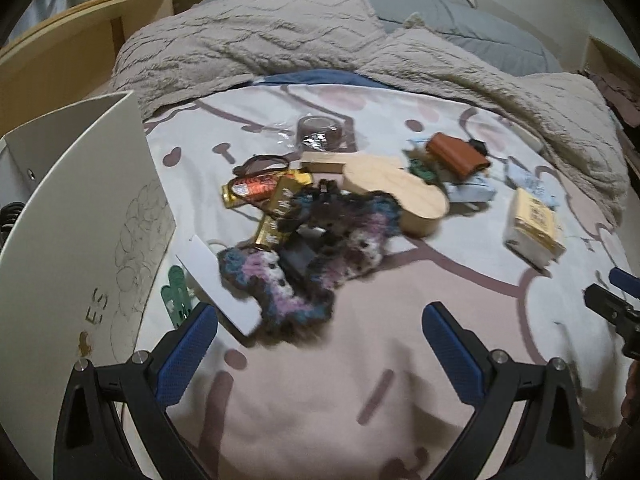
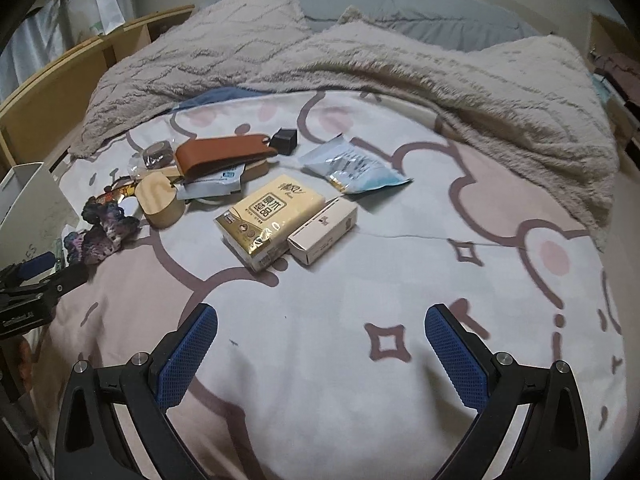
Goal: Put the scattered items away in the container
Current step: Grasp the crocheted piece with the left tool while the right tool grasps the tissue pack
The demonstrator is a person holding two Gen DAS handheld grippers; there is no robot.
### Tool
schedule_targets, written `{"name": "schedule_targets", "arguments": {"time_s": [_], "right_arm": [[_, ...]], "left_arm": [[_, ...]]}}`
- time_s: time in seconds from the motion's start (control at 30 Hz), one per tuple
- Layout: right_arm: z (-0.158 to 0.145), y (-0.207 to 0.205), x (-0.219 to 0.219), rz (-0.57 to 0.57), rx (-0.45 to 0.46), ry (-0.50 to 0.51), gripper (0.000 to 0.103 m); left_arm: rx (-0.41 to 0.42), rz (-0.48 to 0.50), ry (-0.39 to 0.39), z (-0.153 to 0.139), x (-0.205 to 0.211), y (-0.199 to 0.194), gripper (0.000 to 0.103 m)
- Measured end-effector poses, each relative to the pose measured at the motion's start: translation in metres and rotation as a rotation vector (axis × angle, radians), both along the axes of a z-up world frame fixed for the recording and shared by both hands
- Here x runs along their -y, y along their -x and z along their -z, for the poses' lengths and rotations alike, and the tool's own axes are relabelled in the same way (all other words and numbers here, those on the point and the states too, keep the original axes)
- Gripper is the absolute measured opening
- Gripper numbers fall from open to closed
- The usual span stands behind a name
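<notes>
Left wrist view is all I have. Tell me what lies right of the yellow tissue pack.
Observer: A pale narrow box lies against the tissue pack on that side.
Operator: Say what's beyond them.
Observer: A blue and white plastic pouch, flat on the bedcover.
Operator: Report the right gripper.
Observer: The right gripper is open and holds nothing, above bare bedcover short of the tissue pack.
Operator: Describe the brown thing fully.
Observer: It's a long brown leather case, with a small black cube at its far end.

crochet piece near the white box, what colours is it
Mottled purple, teal, pink and white crochet piece; left wrist view shows it best.
</notes>
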State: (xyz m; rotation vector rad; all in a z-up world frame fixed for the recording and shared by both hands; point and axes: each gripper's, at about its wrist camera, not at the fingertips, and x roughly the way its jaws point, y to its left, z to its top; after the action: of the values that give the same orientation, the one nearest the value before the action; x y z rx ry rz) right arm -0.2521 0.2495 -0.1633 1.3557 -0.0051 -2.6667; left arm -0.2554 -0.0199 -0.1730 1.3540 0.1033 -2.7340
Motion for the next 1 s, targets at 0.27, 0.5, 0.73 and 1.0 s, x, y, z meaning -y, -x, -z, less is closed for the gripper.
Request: {"name": "schedule_targets", "arguments": {"time_s": [0.27,0.5,0.73,1.0], "right_arm": [[0.001,0.03,-0.011,0.037,0.003,0.056,0.103],[-0.006,0.067,-0.015,0.068,-0.002,0.08,0.103],[-0.002,0.099,0.004,0.06,0.009,0.062,0.103],[0.016,0.119,0.022,0.037,0.024,0.002,0.103]], "left_arm": [[-0.039,0.002,-0.001,-0.001,0.009,0.023,0.103],[-0.075,0.031,0.01,-0.012,0.005,0.049,0.103],[-0.038,0.032,0.0,0.006,0.003,0.066,0.102],[-0.071,0.092,0.007,0.016,-0.002,0.051,0.072]]}}
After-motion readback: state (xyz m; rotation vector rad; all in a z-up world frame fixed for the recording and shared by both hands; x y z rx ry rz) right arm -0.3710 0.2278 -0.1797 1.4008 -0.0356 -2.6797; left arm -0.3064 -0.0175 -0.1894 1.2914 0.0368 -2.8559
